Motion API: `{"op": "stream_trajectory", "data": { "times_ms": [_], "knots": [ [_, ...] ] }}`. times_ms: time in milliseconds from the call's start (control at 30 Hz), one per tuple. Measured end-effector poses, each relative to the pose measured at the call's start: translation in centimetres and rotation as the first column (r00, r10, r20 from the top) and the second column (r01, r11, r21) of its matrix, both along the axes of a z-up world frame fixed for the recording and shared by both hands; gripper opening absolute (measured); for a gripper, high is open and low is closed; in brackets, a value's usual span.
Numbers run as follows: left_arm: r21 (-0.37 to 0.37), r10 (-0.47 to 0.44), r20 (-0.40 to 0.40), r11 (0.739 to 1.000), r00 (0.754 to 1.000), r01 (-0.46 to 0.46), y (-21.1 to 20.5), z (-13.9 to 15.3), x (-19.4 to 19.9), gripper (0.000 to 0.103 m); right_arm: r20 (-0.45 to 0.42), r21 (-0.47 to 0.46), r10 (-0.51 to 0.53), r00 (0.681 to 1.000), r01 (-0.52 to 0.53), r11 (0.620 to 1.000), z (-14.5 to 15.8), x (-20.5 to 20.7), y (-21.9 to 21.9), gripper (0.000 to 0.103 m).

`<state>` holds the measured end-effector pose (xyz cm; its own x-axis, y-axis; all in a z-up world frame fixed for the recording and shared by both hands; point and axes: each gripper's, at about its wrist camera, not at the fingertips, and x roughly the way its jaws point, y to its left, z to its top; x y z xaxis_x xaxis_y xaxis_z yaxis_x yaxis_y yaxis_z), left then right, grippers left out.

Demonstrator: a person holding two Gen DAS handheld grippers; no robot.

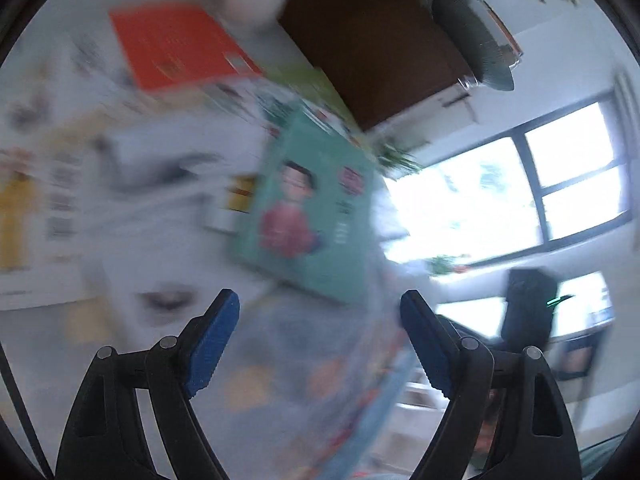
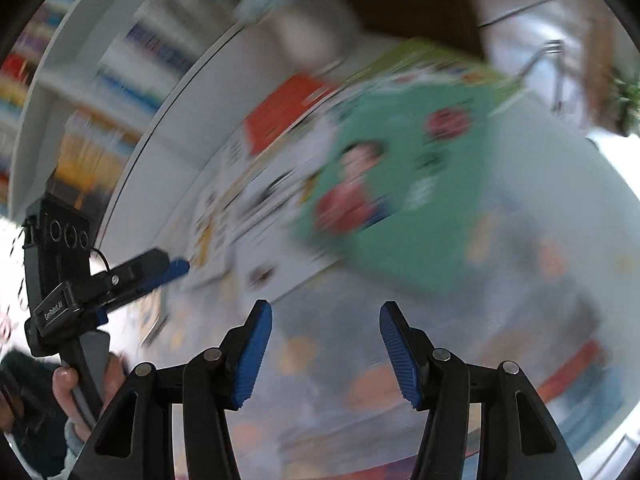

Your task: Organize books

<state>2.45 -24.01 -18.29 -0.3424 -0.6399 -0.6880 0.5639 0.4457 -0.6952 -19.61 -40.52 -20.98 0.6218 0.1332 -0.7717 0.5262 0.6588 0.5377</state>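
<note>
Both views are smeared by motion, so fine detail is uncertain. Left wrist view, left to right: books lie scattered flat on the white worktop, a pale picture book at the far left, an orange book behind it, then a green book with a figure in red on its cover. Nearest the camera lies a pale book with orange motifs. The left claw hangs over that pale book, its jaws spread with nothing between the pads. A brown cabinet and a window lie beyond.

Right wrist view, left to right: a bookshelf stands past the worktop's edge; the left claw appears side-on, gripped by a hand. The orange book and green book follow. The right claw is likewise spread and empty above the pale book.

Step in hand, judged: approach to a first book. Good practice would be to slow until the view steadies, choose one book, and close on a free edge rather than the flat cover.
</note>
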Motion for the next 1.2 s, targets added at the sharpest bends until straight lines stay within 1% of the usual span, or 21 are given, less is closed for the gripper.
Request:
{"op": "stream_trajectory", "data": {
  "times_ms": [33, 67, 133, 200, 233, 267, 300, 333, 367, 500, 567, 600, 633, 700, 800, 833, 933, 1000, 1100, 1133, 1200],
  "knots": [
    [-0.001, 0.008, -0.035, 1.000, 0.999, -0.008, -1.1, -1.0, 0.4, 0.081, -0.015, 0.000, -0.033, 0.999, 0.033, 0.999, -0.7, -0.2, -1.3, 0.055],
    [0.007, 0.014, -0.038, 1.000, 0.999, -0.014, -1.9, -1.7, 0.6, 0.082, -0.033, 0.001, -0.060, 0.998, 0.060, 0.998, -1.4, -0.4, -2.3, 0.055],
    [0.026, 0.030, -0.019, 0.999, 0.999, -0.029, -3.3, -2.8, 0.9, 0.081, -0.062, -0.003, -0.100, 0.993, 0.100, 0.995, -2.8, -0.5, -4.0, 0.050],
    [0.040, 0.051, 0.008, 0.998, 0.999, -0.051, -4.4, -4.1, 1.2, 0.081, -0.076, -0.012, -0.123, 0.990, 0.122, 0.992, -4.0, -0.3, -5.4, 0.047],
    [0.050, 0.062, 0.035, 0.997, 0.997, -0.064, -4.6, -4.5, 1.2, 0.081, -0.079, -0.014, -0.127, 0.989, 0.126, 0.992, -4.6, -0.2, -5.8, 0.040],
    [0.070, 0.081, 0.078, 0.994, 0.994, -0.086, -4.9, -4.8, 1.1, 0.081, -0.080, -0.016, -0.129, 0.988, 0.128, 0.992, -5.1, 0.1, -6.2, 0.037],
    [0.079, 0.092, 0.103, 0.992, 0.990, -0.101, -5.0, -5.0, 1.0, 0.081, -0.085, -0.021, -0.135, 0.987, 0.134, 0.991, -5.5, 0.8, -6.2, 0.036],
    [0.075, 0.096, 0.109, 0.992, 0.989, -0.104, -5.1, -5.2, 0.9, 0.081, -0.095, -0.039, -0.142, 0.985, 0.139, 0.990, -5.9, 1.2, -6.3, 0.036],
    [0.059, 0.099, 0.112, 0.993, 0.989, -0.106, -5.1, -5.2, 0.7, 0.081, -0.103, -0.050, -0.144, 0.984, 0.139, 0.989, -6.1, 1.5, -6.3, 0.036],
    [0.061, 0.081, 0.138, 0.994, 0.987, -0.090, -5.2, -4.9, 0.3, 0.082, -0.104, -0.074, -0.145, 0.984, 0.138, 0.988, -6.7, 2.5, -6.2, 0.036],
    [0.049, 0.058, 0.121, 0.997, 0.991, -0.064, -5.3, -4.9, -0.2, 0.082, -0.090, -0.063, -0.115, 0.989, 0.110, 0.992, -6.7, 3.0, -6.1, 0.034],
    [0.043, 0.052, 0.122, 0.997, 0.991, -0.058, -5.4, -4.9, -0.4, 0.082, -0.099, -0.077, -0.107, 0.989, 0.100, 0.992, -6.7, 3.1, -6.0, 0.032],
    [0.034, 0.044, 0.128, 0.998, 0.991, -0.049, -5.2, -4.7, -0.7, 0.082, -0.119, -0.122, -0.094, 0.988, 0.080, 0.989, -6.4, 3.2, -5.6, 0.032],
    [0.018, 0.025, 0.136, 0.999, 0.990, -0.028, -4.4, -4.1, -1.4, 0.082, -0.131, -0.152, -0.059, 0.990, 0.039, 0.988, -6.1, 3.2, -5.3, 0.032],
    [0.004, 0.006, 0.139, 1.000, 0.990, -0.007, -2.0, -3.3, -3.0, 0.082, -0.119, -0.127, 0.016, 0.993, -0.032, 0.991, -5.5, 2.6, -4.6, 0.032],
    [0.003, 0.004, 0.141, 1.000, 0.990, -0.004, -1.0, -3.2, -3.6, 0.082, -0.122, -0.127, 0.060, 0.991, -0.075, 0.989, -5.2, 2.5, -3.8, 0.032],
    [0.009, 0.039, 0.158, 0.999, 0.987, -0.041, 3.2, -3.0, -5.8, 0.082, -0.123, -0.137, 0.165, 0.979, -0.181, 0.974, -4.5, 2.8, -0.9, 0.034],
    [0.021, 0.090, 0.171, 0.995, 0.981, -0.095, 6.7, -3.0, -7.0, 0.082, -0.129, -0.160, 0.230, 0.965, -0.249, 0.955, -4.2, 3.2, 1.7, 0.034],
    [0.020, 0.186, 0.146, 0.981, 0.972, -0.191, 11.5, -3.3, -7.9, 0.082, -0.150, -0.189, 0.325, 0.934, -0.350, 0.918, -4.4, 4.2, 5.6, 0.034],
    [0.020, 0.228, 0.139, 0.972, 0.964, -0.233, 13.2, -3.3, -8.0, 0.082, -0.145, -0.189, 0.356, 0.923, -0.379, 0.906, -4.5, 4.6, 6.7, 0.034],
    [0.024, 0.285, 0.139, 0.956, 0.948, -0.291, 15.6, -3.6, -8.0, 0.082, -0.130, -0.159, 0.407, 0.904, -0.425, 0.891, -4.7, 5.6, 8.2, 0.034]
  ]
}}
